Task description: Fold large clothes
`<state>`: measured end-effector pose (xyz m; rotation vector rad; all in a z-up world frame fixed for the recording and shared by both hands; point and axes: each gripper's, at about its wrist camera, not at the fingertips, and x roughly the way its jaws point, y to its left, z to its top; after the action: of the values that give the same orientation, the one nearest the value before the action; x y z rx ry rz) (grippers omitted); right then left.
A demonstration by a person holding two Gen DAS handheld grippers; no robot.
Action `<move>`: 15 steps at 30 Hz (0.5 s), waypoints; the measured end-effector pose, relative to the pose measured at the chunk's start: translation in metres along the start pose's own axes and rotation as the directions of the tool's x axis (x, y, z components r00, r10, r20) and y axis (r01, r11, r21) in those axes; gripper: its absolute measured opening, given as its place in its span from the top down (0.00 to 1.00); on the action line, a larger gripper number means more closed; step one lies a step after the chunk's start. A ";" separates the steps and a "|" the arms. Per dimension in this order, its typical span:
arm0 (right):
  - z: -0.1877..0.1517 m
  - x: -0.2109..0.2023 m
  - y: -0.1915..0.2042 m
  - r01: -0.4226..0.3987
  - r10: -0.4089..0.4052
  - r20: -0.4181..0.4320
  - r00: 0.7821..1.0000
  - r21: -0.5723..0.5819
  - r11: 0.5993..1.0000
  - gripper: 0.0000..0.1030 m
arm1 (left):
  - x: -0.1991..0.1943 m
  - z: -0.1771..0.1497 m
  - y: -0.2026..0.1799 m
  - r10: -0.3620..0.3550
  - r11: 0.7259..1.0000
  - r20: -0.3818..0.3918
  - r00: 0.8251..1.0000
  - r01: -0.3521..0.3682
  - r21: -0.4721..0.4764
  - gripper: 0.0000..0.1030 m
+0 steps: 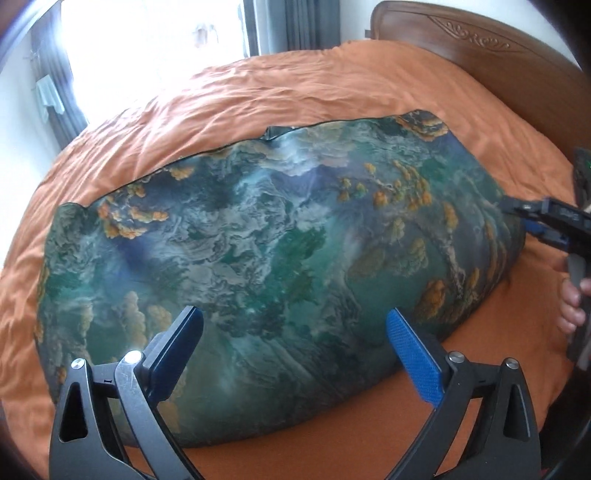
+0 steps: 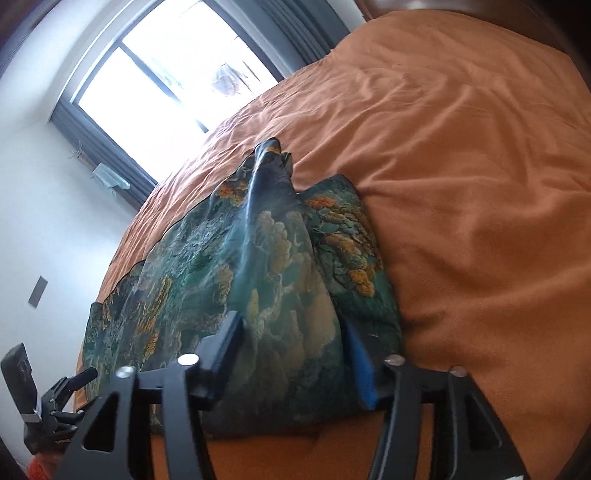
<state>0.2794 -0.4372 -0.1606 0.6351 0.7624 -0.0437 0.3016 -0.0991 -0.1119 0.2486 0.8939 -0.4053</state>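
A large garment (image 1: 258, 240) printed with green-blue mountains and orange trees lies spread across the orange bed. My left gripper (image 1: 295, 325) is open above its near edge, with nothing between the fingers. My right gripper (image 2: 291, 332) is at the garment's right end (image 2: 280, 280), with a raised ridge of cloth running between its open jaws. It also shows at the right edge of the left wrist view (image 1: 524, 218), at the garment's end.
The orange bedspread (image 1: 295, 85) covers the whole bed. A carved wooden headboard (image 1: 461, 33) stands at the back right. A bright window (image 2: 177, 66) with grey curtains is beyond the bed. The left gripper shows at the lower left of the right wrist view (image 2: 55, 402).
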 end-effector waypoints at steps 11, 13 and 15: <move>-0.026 0.019 -0.053 -0.091 0.102 -0.009 0.995 0.392 0.915 0.25 | 0.025 -0.006 0.015 0.003 0.999 -0.034 0.999 -0.004 -0.033 0.02; -0.017 0.024 -0.047 -0.130 0.120 0.049 0.992 0.364 0.922 0.52 | 0.013 -0.003 0.017 0.002 0.999 -0.035 0.999 -0.003 -0.037 0.04; -0.012 0.015 -0.029 -0.119 0.100 0.077 0.992 0.294 0.948 0.70 | -0.008 0.002 0.019 -0.019 0.999 -0.019 1.000 0.018 -0.037 0.04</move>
<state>0.2757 -0.4511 -0.1922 0.9596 0.6649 -0.0772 0.3073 -0.0807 -0.1037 0.2105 0.9220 -0.4033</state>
